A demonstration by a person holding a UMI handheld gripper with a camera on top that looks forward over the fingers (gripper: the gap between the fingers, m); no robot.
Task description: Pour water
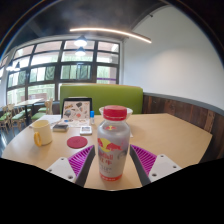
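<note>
Tool (112, 160) clamped on a red-capped bottle (113, 145), both pads (84, 157) pressing its sides, held above the bench (170, 130). A yellow cup (41, 132) stands well ahead. Step, apparently: carrying; next, reach the cup and tilt.

At frame centre, the bottle (113, 145) looks like clear, glossy plastic with a smooth red cap and a printed wrap label. The table (170, 135) beneath is pale wood-look, smooth with a soft sheen. The gripper (113, 160) finger pads (143, 157) appear matt magenta, finely textured.
</note>
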